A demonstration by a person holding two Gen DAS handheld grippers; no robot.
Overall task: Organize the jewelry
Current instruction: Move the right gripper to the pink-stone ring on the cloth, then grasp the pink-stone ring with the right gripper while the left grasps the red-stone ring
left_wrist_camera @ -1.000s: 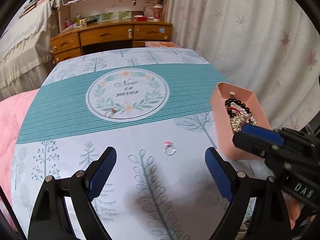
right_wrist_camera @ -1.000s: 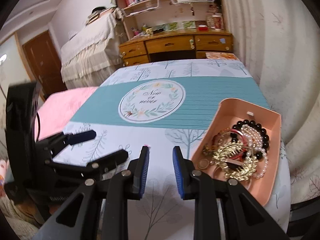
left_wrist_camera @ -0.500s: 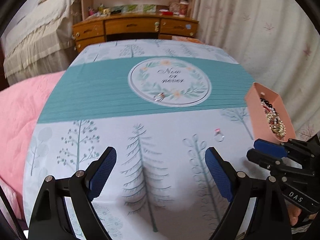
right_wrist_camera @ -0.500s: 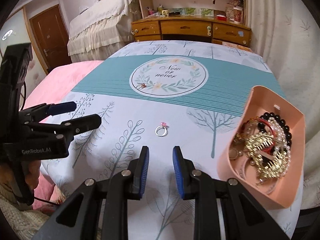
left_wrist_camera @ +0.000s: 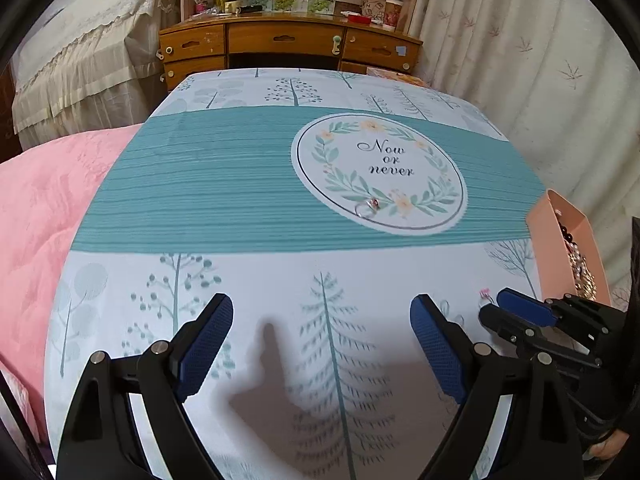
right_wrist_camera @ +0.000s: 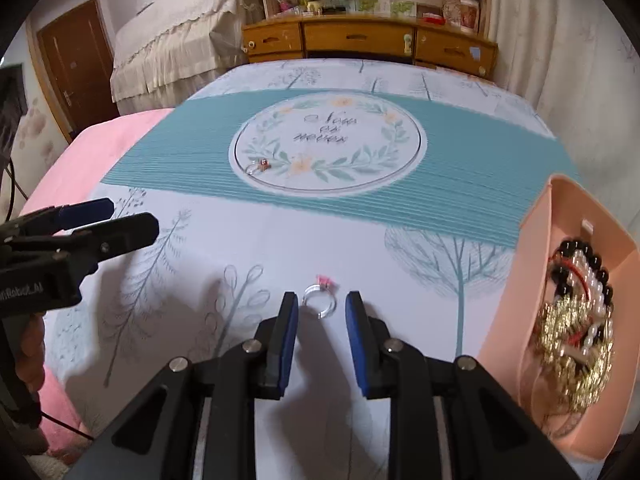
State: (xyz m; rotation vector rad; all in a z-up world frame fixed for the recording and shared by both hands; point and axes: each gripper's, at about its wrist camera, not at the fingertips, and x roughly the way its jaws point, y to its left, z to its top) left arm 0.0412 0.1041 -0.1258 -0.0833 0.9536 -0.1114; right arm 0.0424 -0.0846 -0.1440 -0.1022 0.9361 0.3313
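The right gripper [right_wrist_camera: 322, 306] is hanging low over the cloth [right_wrist_camera: 280, 248] with its jaws a little apart, and the near ring [right_wrist_camera: 319, 300] is lying just ahead of them, in line with the gap; the blue pads are not pressing on it, and nothing is being pinched. That ring is a thin clear band lying flat, with a small pink stone on the far side. The left gripper [left_wrist_camera: 322, 330] is hovering over a printed tree with its jaws spread wide and nothing between them.

A second ring [right_wrist_camera: 258, 167] is lying well beyond, on the lower left edge of the round "Now or never" wreath, silvery with a reddish stone. The tray [right_wrist_camera: 536, 248] is sitting at the right edge of the table, peach-coloured, holding a tangle of black beads, white pearls and gold chain.

The right wrist view is showing the near ring whole and the tray's contents from above, plus the left gripper at its left side with a hand under it. The left wrist view is catching only the pink stone [left_wrist_camera: 485, 292], the band mostly hidden behind the right gripper's blue tip [left_wrist_camera: 526, 307], and only the tray's [left_wrist_camera: 554, 264] outer wall with a sliver of beads. It is showing the far ring [left_wrist_camera: 368, 207] sharper. Both views are showing a wooden dresser [left_wrist_camera: 288, 46] beyond the table.
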